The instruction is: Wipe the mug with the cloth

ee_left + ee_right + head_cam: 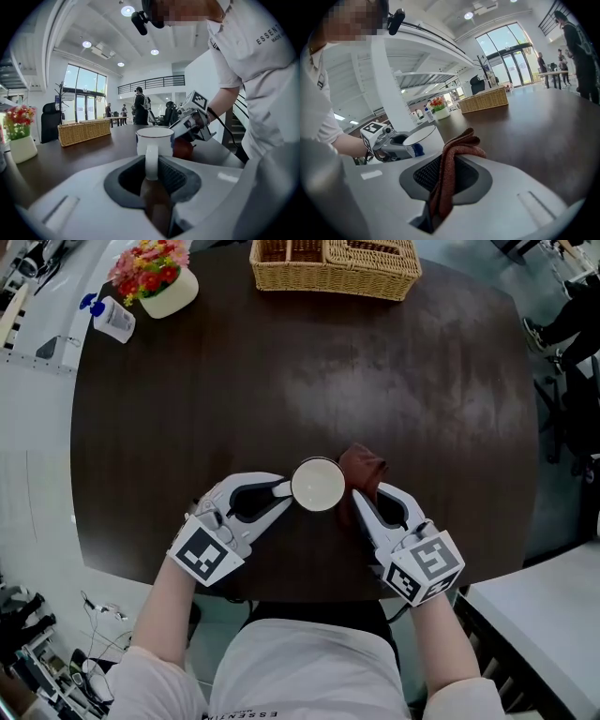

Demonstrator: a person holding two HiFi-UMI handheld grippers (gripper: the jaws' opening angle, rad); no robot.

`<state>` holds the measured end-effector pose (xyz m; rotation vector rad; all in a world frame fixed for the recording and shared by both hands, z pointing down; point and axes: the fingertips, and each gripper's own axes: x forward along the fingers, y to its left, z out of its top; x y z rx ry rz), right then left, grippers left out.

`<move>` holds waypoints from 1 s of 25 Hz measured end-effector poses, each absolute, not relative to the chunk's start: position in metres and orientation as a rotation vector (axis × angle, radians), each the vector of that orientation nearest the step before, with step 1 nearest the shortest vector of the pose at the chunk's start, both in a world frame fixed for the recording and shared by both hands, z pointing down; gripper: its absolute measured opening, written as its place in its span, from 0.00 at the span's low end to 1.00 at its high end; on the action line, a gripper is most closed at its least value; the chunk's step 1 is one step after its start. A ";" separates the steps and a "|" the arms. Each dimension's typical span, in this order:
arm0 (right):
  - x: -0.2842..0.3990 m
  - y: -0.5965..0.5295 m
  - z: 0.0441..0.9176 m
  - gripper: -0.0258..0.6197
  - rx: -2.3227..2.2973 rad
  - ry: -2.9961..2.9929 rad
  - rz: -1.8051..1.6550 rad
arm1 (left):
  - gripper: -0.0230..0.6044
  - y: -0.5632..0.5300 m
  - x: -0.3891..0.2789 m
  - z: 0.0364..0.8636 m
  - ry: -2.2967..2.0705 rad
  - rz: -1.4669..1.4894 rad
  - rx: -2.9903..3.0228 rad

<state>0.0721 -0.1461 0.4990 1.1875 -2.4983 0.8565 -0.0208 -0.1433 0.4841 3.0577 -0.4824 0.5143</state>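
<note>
A white mug (318, 485) stands upright on the dark round table (281, 371), near its front edge. My left gripper (281, 489) is shut on the mug's handle (151, 161) from the left. My right gripper (359, 498) is shut on a rust-brown cloth (361, 471), which bunches up right beside the mug's right side. In the right gripper view the cloth (449, 176) hangs folded between the jaws, with the mug (421, 139) just to its left. The left gripper view shows the cloth (183, 148) behind the mug (155, 140).
A wicker basket (333, 266) sits at the table's far edge. A white pot of flowers (155, 277) and a small bottle (114, 320) stand at the far left. A white counter (28, 381) borders the table on the left.
</note>
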 end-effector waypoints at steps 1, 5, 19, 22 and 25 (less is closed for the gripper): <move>0.072 -0.145 0.500 0.16 1.188 -2.493 0.856 | 0.14 -0.144 -0.022 0.485 -0.493 0.519 3.047; 0.072 -0.138 0.499 0.16 1.222 -2.471 0.856 | 0.14 -0.141 -0.026 0.489 -0.542 0.583 3.043; 0.072 -0.086 0.427 0.16 1.438 -2.482 0.557 | 0.17 -0.107 -0.064 0.406 -1.230 0.236 2.802; 0.074 -0.066 0.402 0.16 1.480 -2.494 0.465 | 0.06 -0.089 -0.069 0.376 -1.389 0.201 2.757; 0.085 -0.044 0.382 0.16 1.591 -2.469 0.403 | 0.04 -0.064 -0.074 0.356 -1.513 0.216 2.706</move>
